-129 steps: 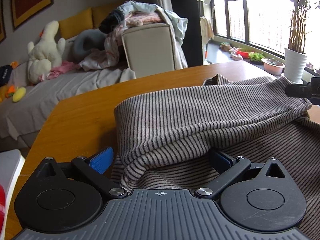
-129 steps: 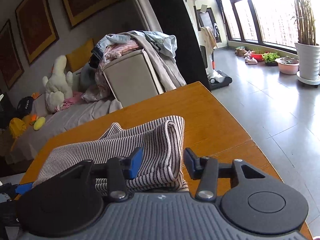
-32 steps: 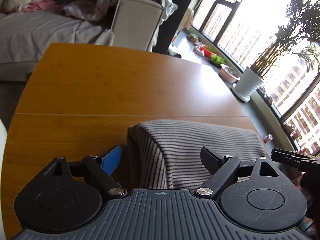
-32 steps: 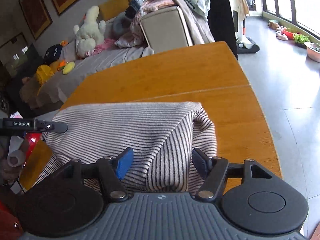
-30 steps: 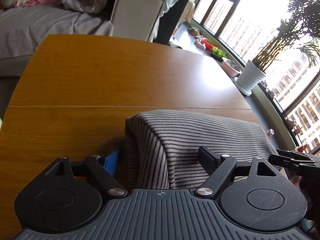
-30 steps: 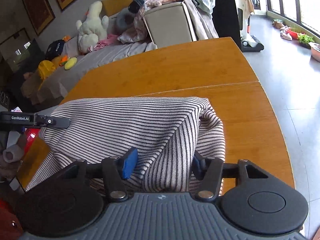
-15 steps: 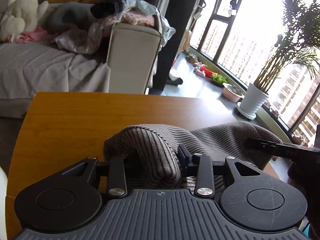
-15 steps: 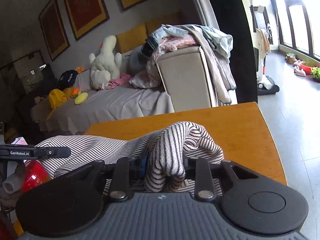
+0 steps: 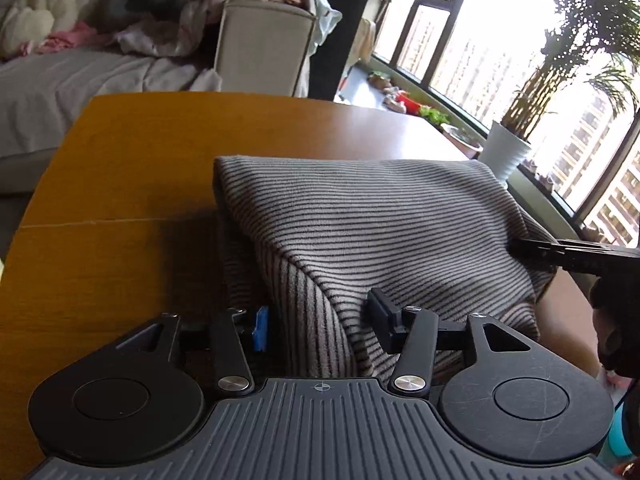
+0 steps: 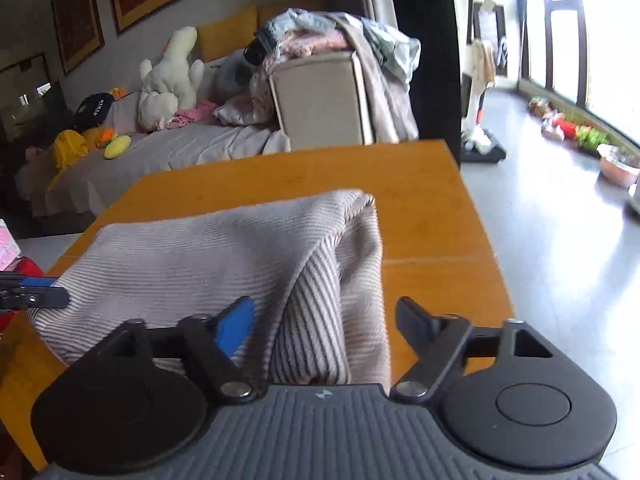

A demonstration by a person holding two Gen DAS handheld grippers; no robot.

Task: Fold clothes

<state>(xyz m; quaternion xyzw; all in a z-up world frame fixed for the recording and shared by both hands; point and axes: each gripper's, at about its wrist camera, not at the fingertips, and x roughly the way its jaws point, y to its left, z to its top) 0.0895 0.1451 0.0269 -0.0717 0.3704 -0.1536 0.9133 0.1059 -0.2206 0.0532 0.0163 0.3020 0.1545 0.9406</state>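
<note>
Jaws opening on both: the left gripper and right gripper straddle corners of the folded grey striped knit garment lying on the orange wooden counter, unpressed. Release seems underway; next, withdraw cleanly without dragging the fold.

A: Where does the folded grey-and-black striped knit garment lie?

B: On the orange wooden worktop, at its near part. The left tool sits at the garment's near left corner, the right tool at its near right corner.

A: And behind the worktop?

B: A grey-covered sofa, with a cream plush toy on it.
</note>
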